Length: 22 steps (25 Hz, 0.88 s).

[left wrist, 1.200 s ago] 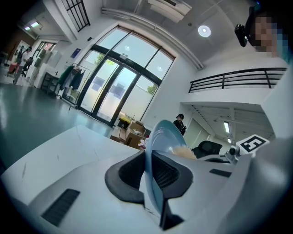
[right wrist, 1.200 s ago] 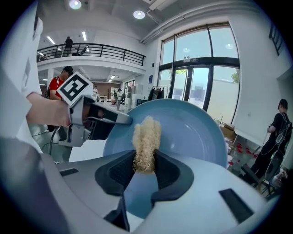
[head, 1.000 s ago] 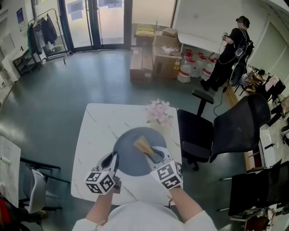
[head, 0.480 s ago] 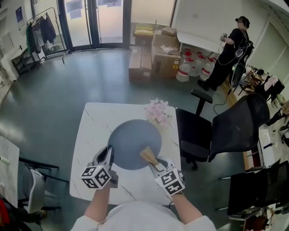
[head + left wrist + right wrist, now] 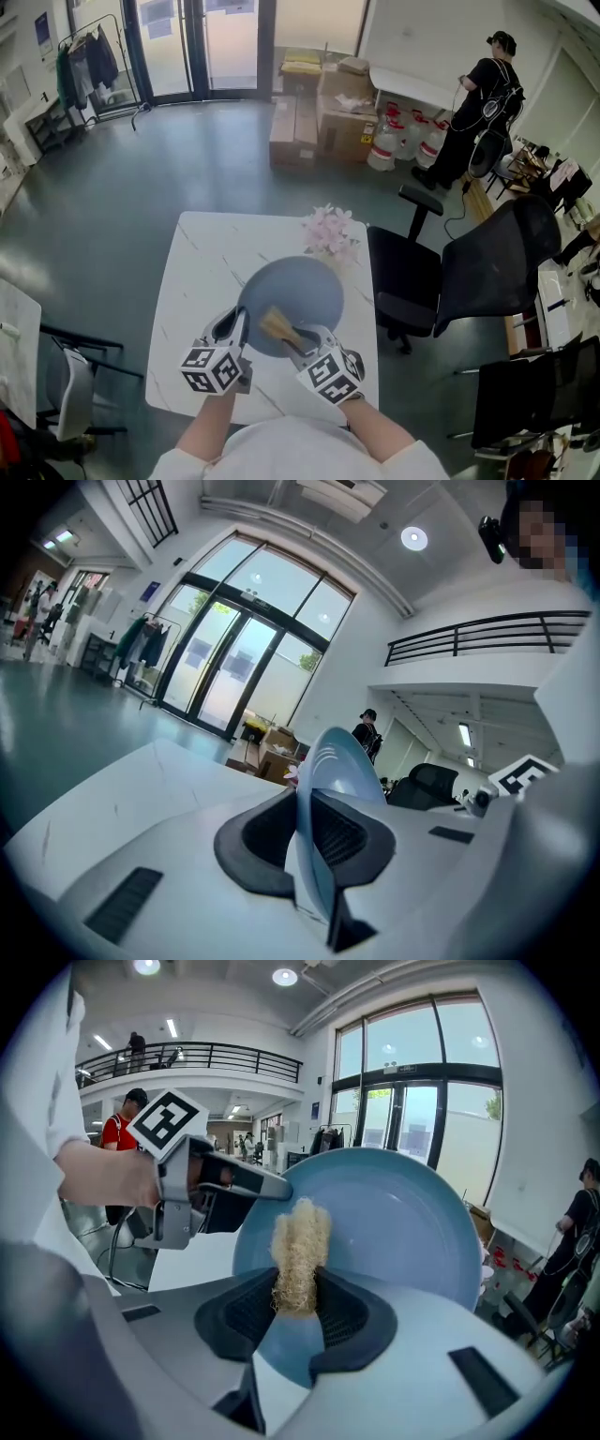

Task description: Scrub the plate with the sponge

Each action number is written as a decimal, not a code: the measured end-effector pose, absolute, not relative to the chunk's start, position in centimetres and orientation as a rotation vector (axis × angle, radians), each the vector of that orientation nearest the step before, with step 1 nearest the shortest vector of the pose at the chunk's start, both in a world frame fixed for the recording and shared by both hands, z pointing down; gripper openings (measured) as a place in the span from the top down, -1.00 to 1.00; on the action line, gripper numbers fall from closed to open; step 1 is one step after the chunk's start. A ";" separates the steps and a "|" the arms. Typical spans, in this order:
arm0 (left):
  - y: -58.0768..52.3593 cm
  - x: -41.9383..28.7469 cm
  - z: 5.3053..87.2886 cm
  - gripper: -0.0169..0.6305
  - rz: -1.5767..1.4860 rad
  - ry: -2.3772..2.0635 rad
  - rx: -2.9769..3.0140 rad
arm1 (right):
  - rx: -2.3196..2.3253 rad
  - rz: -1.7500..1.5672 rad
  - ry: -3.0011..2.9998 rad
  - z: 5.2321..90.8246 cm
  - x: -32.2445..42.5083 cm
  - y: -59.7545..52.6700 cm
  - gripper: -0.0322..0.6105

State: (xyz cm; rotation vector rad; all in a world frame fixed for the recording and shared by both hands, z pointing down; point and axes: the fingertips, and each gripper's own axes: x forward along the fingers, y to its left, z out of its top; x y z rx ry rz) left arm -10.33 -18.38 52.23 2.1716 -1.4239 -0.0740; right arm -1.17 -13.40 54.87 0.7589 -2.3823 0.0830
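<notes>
Blue plate point(image 5: 302, 286), over the white surface point(image 5: 202, 272), has its near rim clenched between the left gripper's point(image 5: 236, 330) jaws, forearm reaching forward. The right gripper point(image 5: 298, 339) angles downward, its jaws grasping the straw-coloured sponge point(image 5: 277, 324), which lies against the plate's face.

Bare table point(image 5: 192, 281) is lying open left of and beyond plate point(image 5: 305, 286); flowers point(image 5: 328, 234) are blocking far right corner, just behind plate rim; chair point(image 5: 412, 281) is crowding table's right side
</notes>
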 end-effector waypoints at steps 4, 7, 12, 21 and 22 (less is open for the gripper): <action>-17.6 -9.5 52.9 0.81 -0.027 -1.400 2.193 | 0.813 0.034 -2.379 53.2 -0.5 -15.7 0.51; -17.2 -9.1 53.3 0.81 -0.007 -1.382 2.197 | 0.897 0.019 -2.362 52.1 1.3 -17.8 0.51; -17.1 -9.1 53.5 0.81 -0.007 -1.373 2.191 | 1.040 0.073 -2.276 52.4 6.0 -20.0 0.51; -18.7 -10.8 53.2 0.81 -0.068 -1.417 2.137 | 0.990 0.267 -2.156 57.9 9.5 -16.7 0.51; -18.9 -11.0 53.1 0.81 -0.072 -1.424 2.134 | 0.967 0.285 -2.150 58.6 9.4 -16.0 0.51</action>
